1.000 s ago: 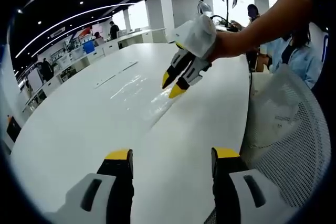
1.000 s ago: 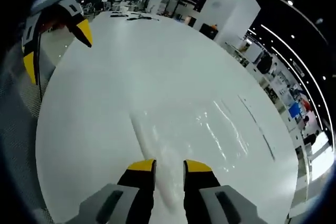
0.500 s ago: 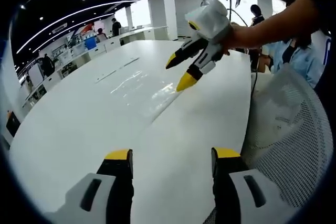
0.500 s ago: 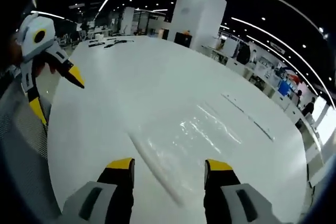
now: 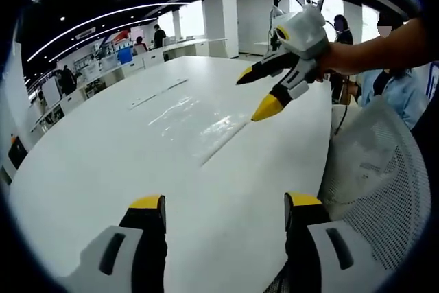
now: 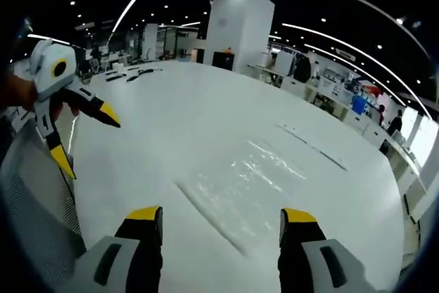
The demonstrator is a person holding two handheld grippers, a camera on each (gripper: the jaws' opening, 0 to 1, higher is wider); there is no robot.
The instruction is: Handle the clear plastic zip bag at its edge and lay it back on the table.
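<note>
While both sets of jaws were held wide apart with nothing between them, the clear plastic zip bag [image 6: 240, 186] was seen lying flat on the white table [image 6: 171, 114], its long straight edge turned toward the right gripper [image 6: 221, 216] and just ahead of the tips. In the left gripper view the bag [image 5: 199, 123] was seen as a glossy patch near the table's middle, well ahead of the left gripper [image 5: 225, 204], w/ the right gripper [image 5: 259, 90] raised above the bag's near edge, no contact. The left gripper [image 6: 84, 136] was seen at the table's side in the right gripper view, next to a mesh chair back [image 5: 374, 169]. The task was judged to be at or near its end, the bag being down & released. Risks were judged small but real: the film is thin, slick & nearly invisible against the white top, so a low pass by a jaw tip could snag the edge & drag or fold it; any re-grip could be misjudged for depth, w/ a tip scraped on the table or closed on air. Static or a draught from a fast withdrawal could lift a corner. A thin strip [image 6: 312, 145] beyond the bag was noted, apart from it.
</note>
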